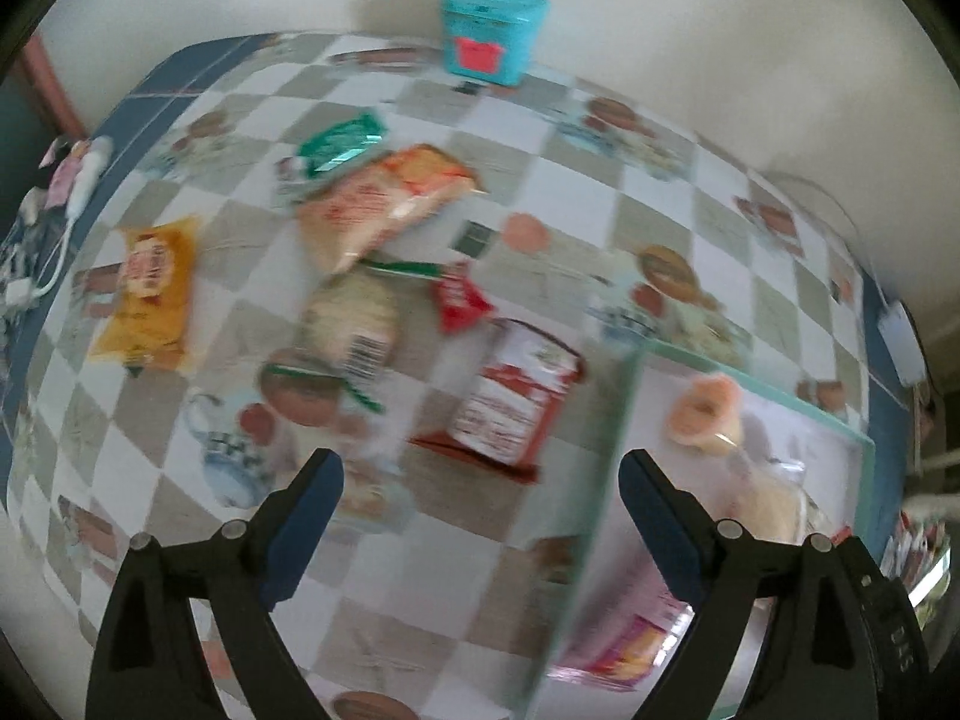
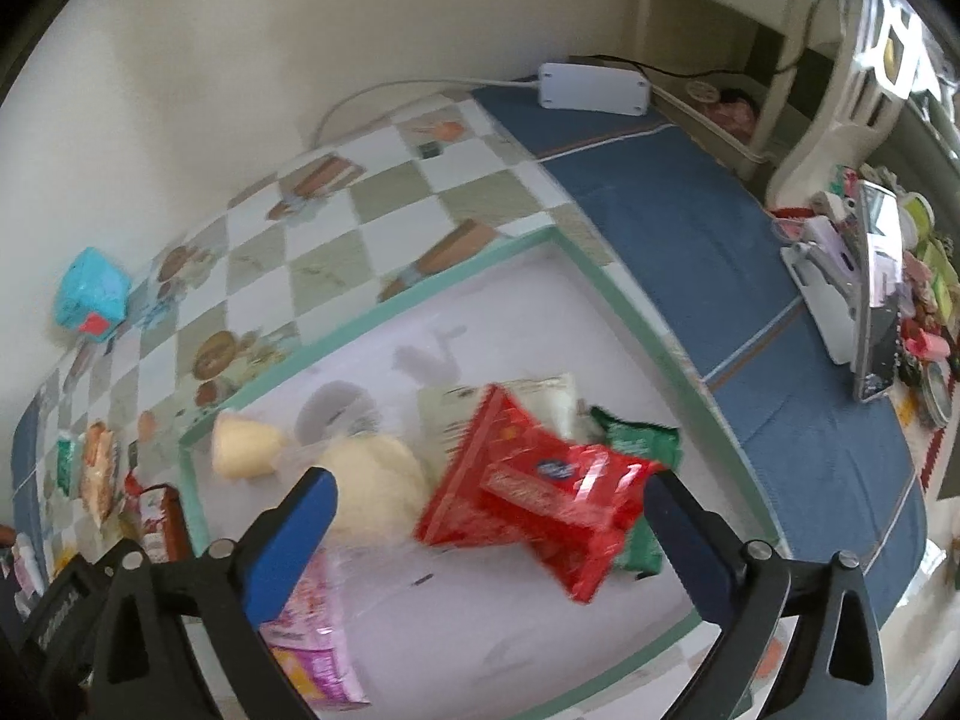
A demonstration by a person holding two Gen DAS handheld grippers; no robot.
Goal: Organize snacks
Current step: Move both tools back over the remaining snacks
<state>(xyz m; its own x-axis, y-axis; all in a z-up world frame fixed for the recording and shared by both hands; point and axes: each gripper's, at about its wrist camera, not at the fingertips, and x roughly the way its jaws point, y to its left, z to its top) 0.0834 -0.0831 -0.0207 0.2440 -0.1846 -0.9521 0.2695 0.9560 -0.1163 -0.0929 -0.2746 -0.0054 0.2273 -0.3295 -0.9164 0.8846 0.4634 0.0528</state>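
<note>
Both jaws gape wide and empty: the right gripper (image 2: pixel 489 501) hangs over the red packet (image 2: pixel 540 495) lying in the green-rimmed tray (image 2: pixel 624 312) (apparently just dropped), while the left gripper (image 1: pixel 480 483) faces loose snacks (image 1: pixel 384 204) at centre frame, probably choosing one.

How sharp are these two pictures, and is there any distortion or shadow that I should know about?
Left wrist view: motion blur smears the snacks, such as the red packet; the checked tablecloth bulges from the fisheye lens; the teal tin throws a soft shadow on the wall. Right wrist view: the red bag in the tray is blurred; the tray's edges curve.
</note>
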